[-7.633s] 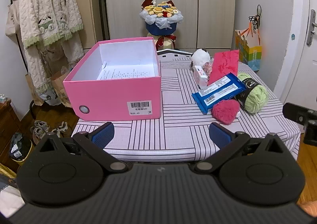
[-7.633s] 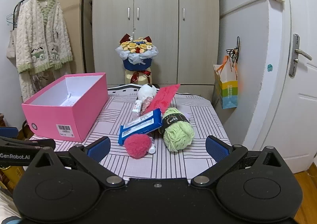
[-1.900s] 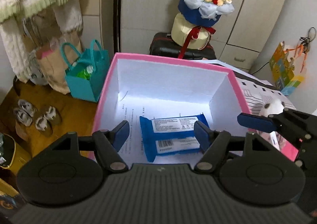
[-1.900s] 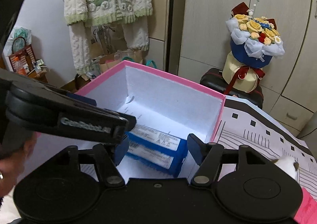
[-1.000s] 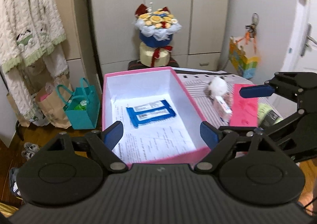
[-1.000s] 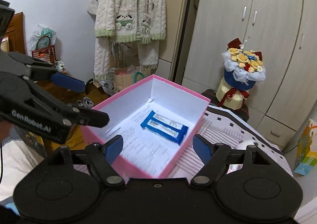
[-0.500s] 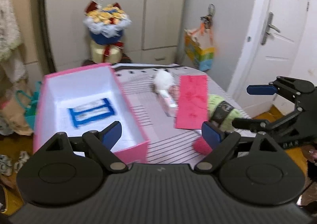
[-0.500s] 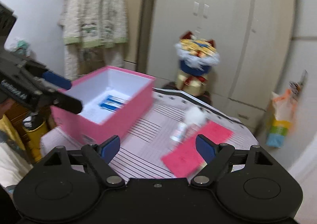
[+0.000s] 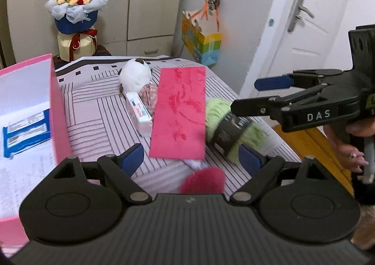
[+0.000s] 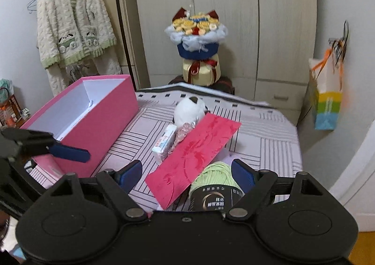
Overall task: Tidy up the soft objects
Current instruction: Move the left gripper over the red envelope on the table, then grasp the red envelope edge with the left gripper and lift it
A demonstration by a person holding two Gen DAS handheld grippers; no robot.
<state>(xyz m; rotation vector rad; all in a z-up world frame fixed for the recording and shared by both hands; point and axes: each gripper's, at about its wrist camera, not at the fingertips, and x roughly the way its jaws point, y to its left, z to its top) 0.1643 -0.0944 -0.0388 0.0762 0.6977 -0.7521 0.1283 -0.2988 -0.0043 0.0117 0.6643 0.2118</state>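
On the striped table lie a red flat envelope [image 9: 180, 112], a green yarn ball [image 9: 234, 131], a pink pompom [image 9: 202, 183], a white plush [image 9: 134, 75] and a small tissue pack [image 9: 140, 114]. A blue pack [image 9: 25, 134] lies inside the pink box [image 9: 54, 101] at the left. My left gripper [image 9: 191, 158] is open and empty above the pompom and the envelope's near end. My right gripper [image 10: 186, 174] is open and empty too. It hangs just over the yarn ball [image 10: 215, 173] and the red envelope [image 10: 196, 155]. It shows in the left wrist view as the right gripper [image 9: 255, 96], held by a hand.
A flower bouquet [image 10: 196, 31] stands behind the table, in front of the wardrobe [image 10: 225, 19]. A colourful paper bag [image 10: 325, 98] hangs on the right wall near a white door [image 9: 311, 19]. A knitted cardigan [image 10: 72, 23] hangs at the left. The table's right edge drops to a wooden floor.
Both grippers have swung right, away from above the pink box, and sunk toward the loose items. The blue pack stays in the box. Both stay open and empty.
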